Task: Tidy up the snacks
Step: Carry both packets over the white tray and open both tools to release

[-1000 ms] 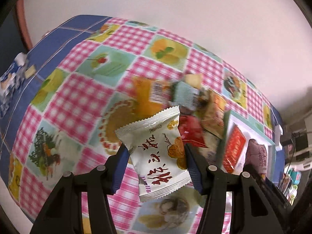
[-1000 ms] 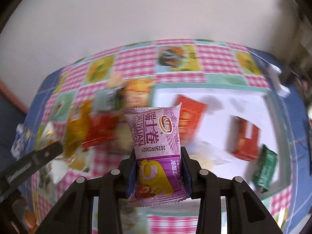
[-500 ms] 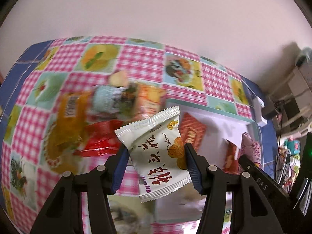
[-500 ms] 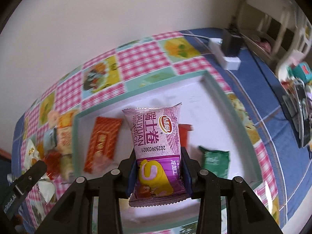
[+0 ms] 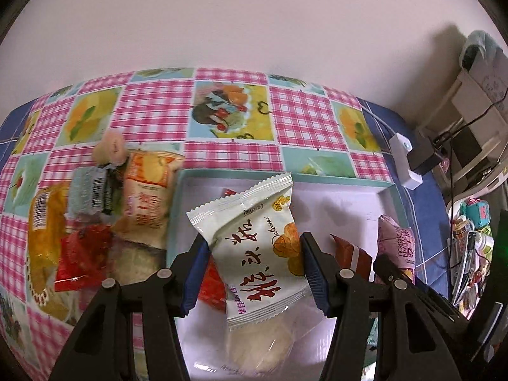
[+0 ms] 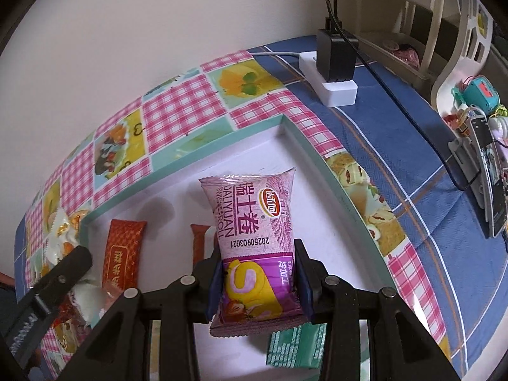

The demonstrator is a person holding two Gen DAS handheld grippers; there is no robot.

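A: Left gripper point(image 5: 254, 268)?
B: Clamped on a white snack packet point(image 5: 254, 254) with red Chinese script and "Delicious", above the white tray point(image 5: 349, 197).
A: Right gripper point(image 6: 258, 281)?
B: Pinched narrow on a purple "DALIYUAN SWISS ROLL" packet point(image 6: 254, 231), stamped 2025090321, over the same tray.
A: Anything unreadable?
B: Green packet point(image 6: 295, 346) half hidden; red bar point(image 6: 122, 254) script partly legible; loose pile point(image 5: 95, 216) blurred.

Pink gingham cloth point(image 5: 303, 117) with fruit squares, white tray point(image 6: 250, 149) rimmed mint green, white packet point(image 5: 254, 247) with red lettering, purple packet point(image 6: 257, 241)
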